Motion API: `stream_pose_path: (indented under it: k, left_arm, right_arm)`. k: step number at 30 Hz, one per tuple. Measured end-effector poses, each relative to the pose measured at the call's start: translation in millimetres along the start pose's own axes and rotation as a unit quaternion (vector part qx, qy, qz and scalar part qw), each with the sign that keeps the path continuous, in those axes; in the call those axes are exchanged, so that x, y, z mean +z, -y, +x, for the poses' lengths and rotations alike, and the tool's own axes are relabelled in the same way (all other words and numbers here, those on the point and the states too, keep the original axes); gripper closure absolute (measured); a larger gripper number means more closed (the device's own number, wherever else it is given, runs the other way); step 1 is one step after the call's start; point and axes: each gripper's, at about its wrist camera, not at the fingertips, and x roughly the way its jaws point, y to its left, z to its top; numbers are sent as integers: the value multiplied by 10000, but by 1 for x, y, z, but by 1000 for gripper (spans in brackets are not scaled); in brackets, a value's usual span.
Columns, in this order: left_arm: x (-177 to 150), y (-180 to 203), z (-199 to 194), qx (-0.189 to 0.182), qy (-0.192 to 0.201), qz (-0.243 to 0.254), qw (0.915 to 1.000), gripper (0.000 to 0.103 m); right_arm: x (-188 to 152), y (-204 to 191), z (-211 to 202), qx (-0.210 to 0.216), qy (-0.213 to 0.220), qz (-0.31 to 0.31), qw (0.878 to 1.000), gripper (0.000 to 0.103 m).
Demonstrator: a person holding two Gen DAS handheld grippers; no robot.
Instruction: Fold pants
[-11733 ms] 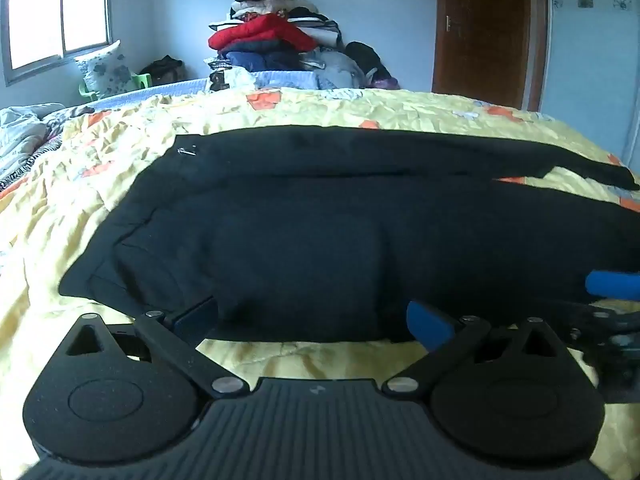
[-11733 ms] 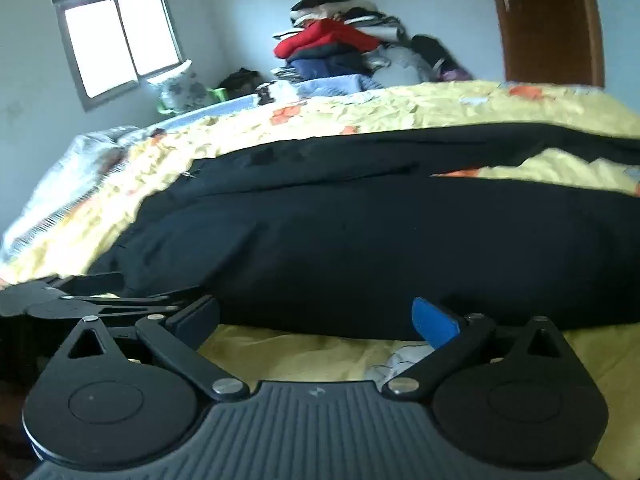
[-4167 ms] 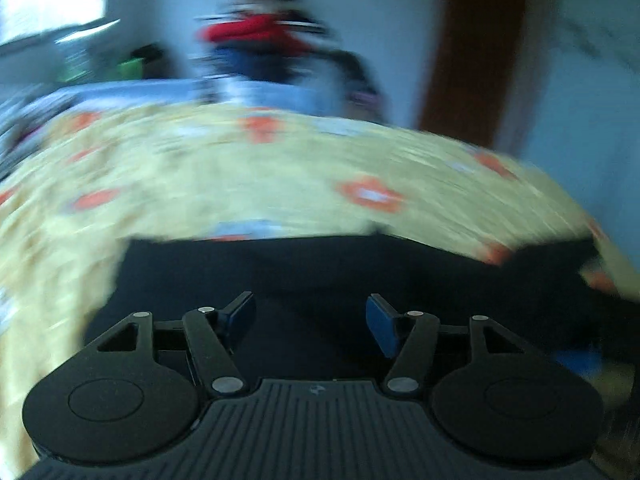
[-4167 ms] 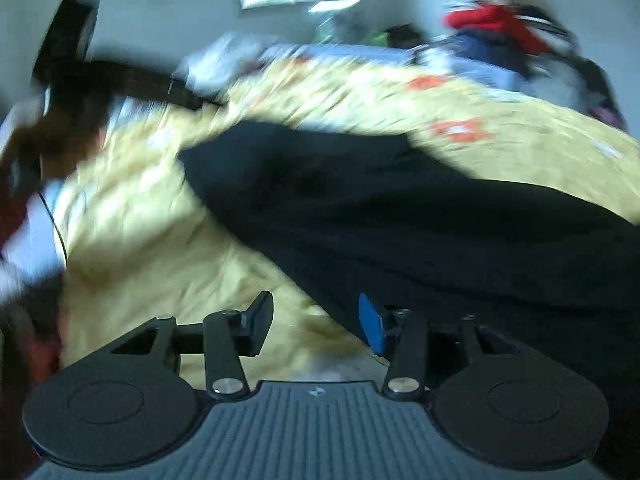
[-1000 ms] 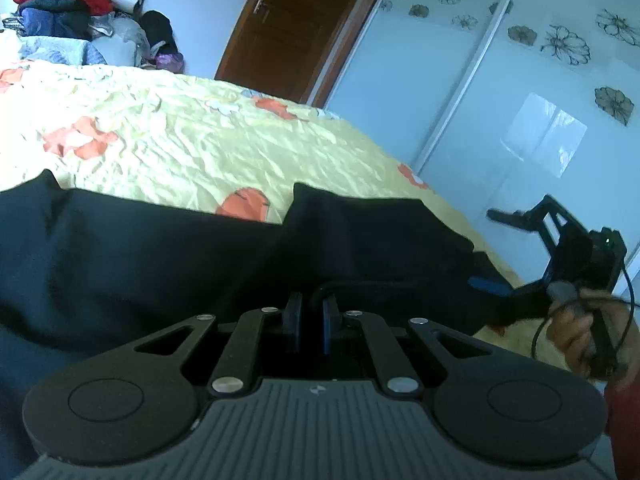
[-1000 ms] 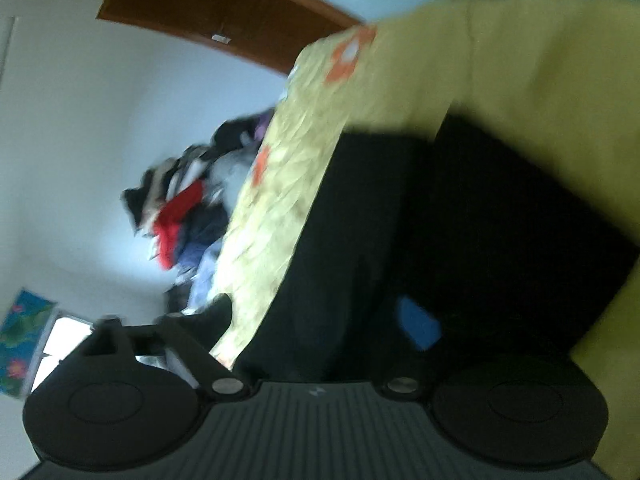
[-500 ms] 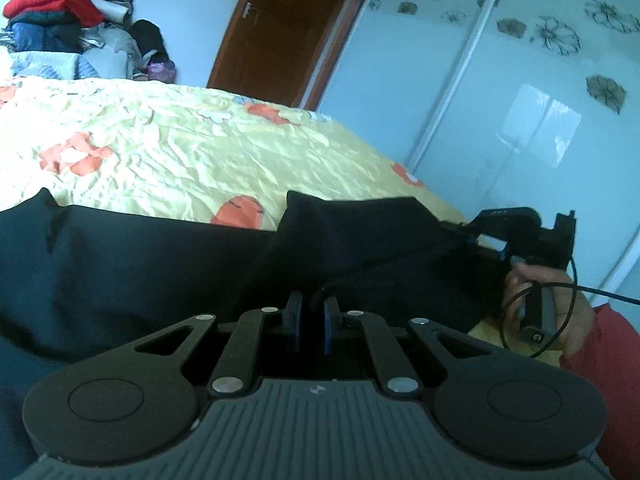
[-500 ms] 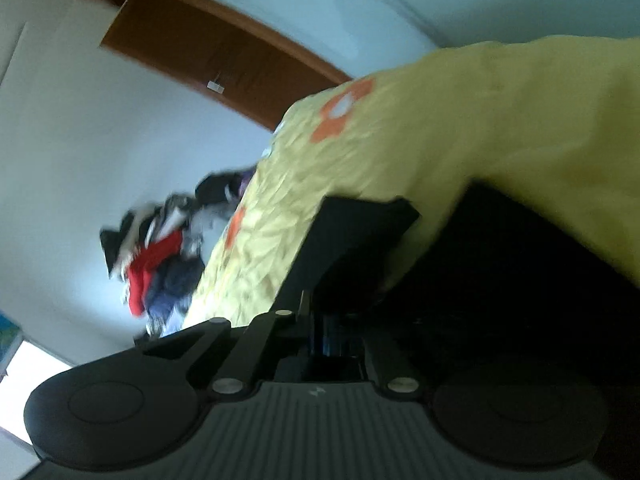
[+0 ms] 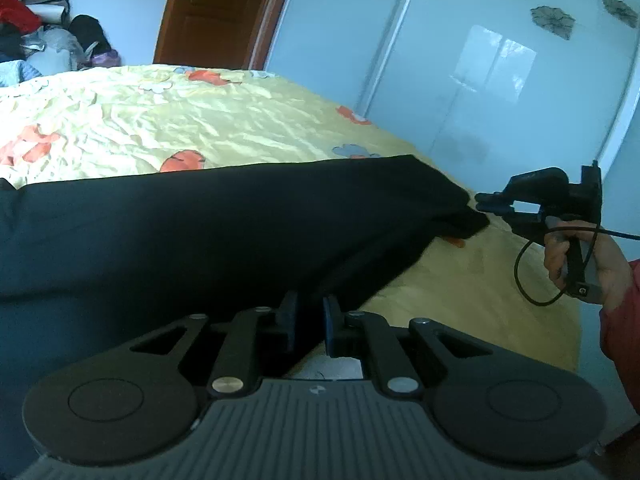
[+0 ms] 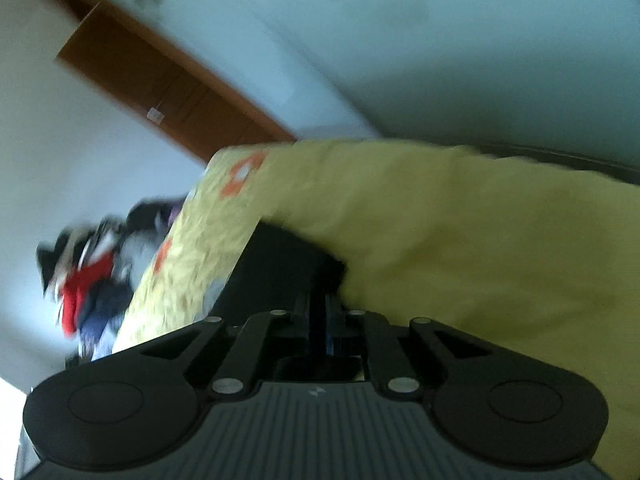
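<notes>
Left wrist view looks across a bed covered by a yellow bedspread (image 9: 248,120) with orange flowers. Black pants (image 9: 208,232) lie stretched flat across the near part of that bedspread, one long dark band with its far end reaching close to the bedspread's right-hand edge. The left gripper (image 9: 307,322) sits at the near edge of the pants; its jaws are opening, a narrow gap shows between the blue pads, and a fold of the black cloth lies in that gap, though whether the pads press on it cannot be told.

Off the far end of the pants, over the bedspread's right-hand edge, the right gripper (image 9: 482,202) points at the cloth's dark corner, its tip right at that corner. A hand (image 9: 580,256) in a red sleeve (image 9: 622,320) grasps its handle, and a black cable (image 9: 536,268) loops below it. Beyond the bedspread stand a brown wooden door (image 9: 216,12), pale sliding wardrobe doors (image 9: 480,60) printed with flowers, and a heap of clothes (image 9: 36,28) at the far left.

Right wrist view is tilted and blurred. Its jaws stand almost together, with a strip of the black pants (image 10: 280,276) running between them and pinched there. Yellow bedspread fills the space to the right of the pants.
</notes>
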Motion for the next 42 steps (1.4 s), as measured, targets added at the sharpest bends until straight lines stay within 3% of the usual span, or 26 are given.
stream_pose_path:
  k: [2, 5, 7, 8, 10, 12, 13, 15, 18, 20, 22, 26, 29, 31, 34, 36, 38, 40, 41, 42]
  left_arm:
    - [-1, -1, -7, -118, 20, -91, 9999, 85]
    - [0, -2, -20, -297, 123, -309, 9990, 84]
    - [1, -2, -29, -371, 230, -390, 9983, 81]
    - [3, -2, -33, -381, 283, -414, 9980, 80]
    - [4, -1, -41, -398, 380, -465, 9974, 70]
    - [5, -2, -49, -345, 527, -521, 9967, 61]
    - [5, -3, -52, -334, 583, -552, 9962, 58]
    - [5, -4, -55, -327, 613, -604, 9958, 56]
    - [3, -5, -57, -256, 584, -637, 9959, 56]
    - [2, -6, -56, -69, 601, -607, 9963, 54]
    - [1, -9, -54, 163, 620, -593, 9962, 49]
    - [3, -23, -40, 586, 618, -797, 9932, 46]
    - [-2, -33, -33, 887, 585, -962, 9897, 46]
    - [-5, -38, -32, 906, 543, -1034, 9890, 46]
    - [-7, -40, -27, 942, 539, -982, 9892, 45]
    - [-8, -37, -23, 1017, 573, -835, 9897, 44]
    - [-10, -32, -18, 1117, 606, -664, 9897, 42]
    - [-12, -30, -16, 1148, 637, -605, 9895, 39]
    - [-14, -29, -15, 1156, 660, -581, 9894, 38]
    - [-15, -28, -15, 1166, 675, -541, 9894, 36]
  right_arm:
    - [-3, -1, -10, 193, -134, 21, 9997, 95]
    - [-18, -1, -11, 265, -664, 256, 9971, 90]
    - [-31, 5, -7, 252, -1010, 565, 9930, 78]
    - [-35, 7, -4, 300, -1092, 678, 9913, 68]
    - [-40, 4, -4, 494, -995, 643, 9917, 52]
    - [-40, -5, 2, 609, -931, 492, 9926, 27]
    - [-39, -9, 4, 620, -894, 407, 9932, 24]
    - [-38, -17, 12, 627, -835, 163, 9944, 22]
    - [-31, -17, 11, 579, -678, 278, 9956, 23]
    - [-27, -21, -3, 339, -180, 13, 9993, 23]
    - [-23, -19, -22, 357, 166, -189, 9990, 22]
    - [-15, -5, -9, 985, -425, 562, 9926, 22]
    - [-19, -3, -10, 645, -355, 378, 9966, 22]
    - [-19, 0, -14, 522, -235, 137, 9983, 22]
    - [-21, 5, -5, 574, -438, 70, 9974, 25]
    - [-24, 1, 1, 514, -480, -256, 9972, 36]
    - [-25, -4, 4, 454, -396, -598, 9964, 39]
    - [-24, -8, 10, 287, -301, -949, 9946, 59]
    - [-23, -8, 14, 177, -304, -1102, 9933, 86]
    - [-23, -6, 18, 133, -343, -1196, 9921, 99]
